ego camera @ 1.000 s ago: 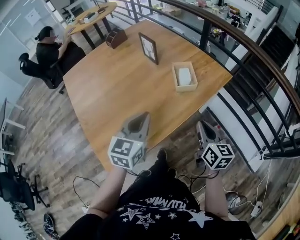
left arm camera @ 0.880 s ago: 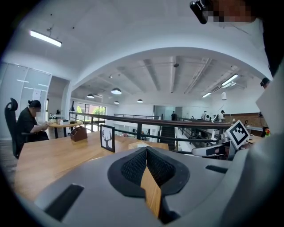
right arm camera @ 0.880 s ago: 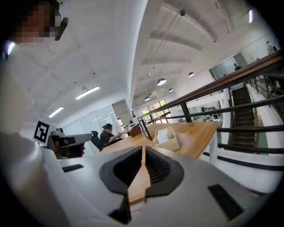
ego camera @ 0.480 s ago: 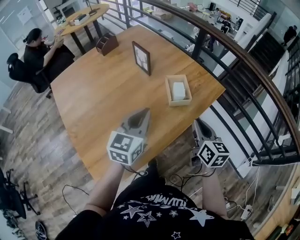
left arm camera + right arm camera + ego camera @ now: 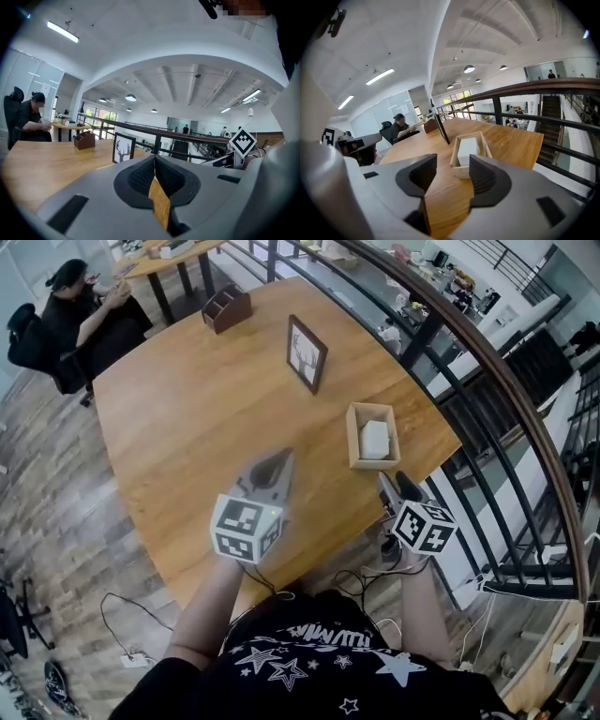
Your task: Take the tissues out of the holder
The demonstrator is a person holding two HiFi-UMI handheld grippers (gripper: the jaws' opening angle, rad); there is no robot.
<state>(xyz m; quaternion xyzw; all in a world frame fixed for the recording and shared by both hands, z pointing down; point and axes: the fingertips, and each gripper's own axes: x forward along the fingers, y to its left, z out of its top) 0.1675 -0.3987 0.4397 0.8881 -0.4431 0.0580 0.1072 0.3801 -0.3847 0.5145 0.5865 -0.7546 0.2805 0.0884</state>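
A light wooden tissue holder (image 5: pixel 357 437) stands near the table's right edge, with a white stack of tissues (image 5: pixel 374 439) inside. My right gripper (image 5: pixel 396 484) hovers at the table's near edge, just short of the holder. Its jaws have just been opening and stand open with nothing between them. In the right gripper view the holder (image 5: pixel 453 157) and tissues (image 5: pixel 467 149) lie straight ahead of that gripper (image 5: pixel 451 164). My left gripper (image 5: pixel 282 460) is over the table left of the holder; its pads meet, shut and empty (image 5: pixel 154 161).
A dark picture frame (image 5: pixel 307 352) stands upright behind the holder, and a brown desk organiser (image 5: pixel 227 307) sits at the table's far end. A black railing (image 5: pixel 469 381) runs along the table's right side. A person (image 5: pixel 66 310) sits at far left.
Both grippers have moved forward from in front of the table to over its near edge. The right one now sits close to the holder.
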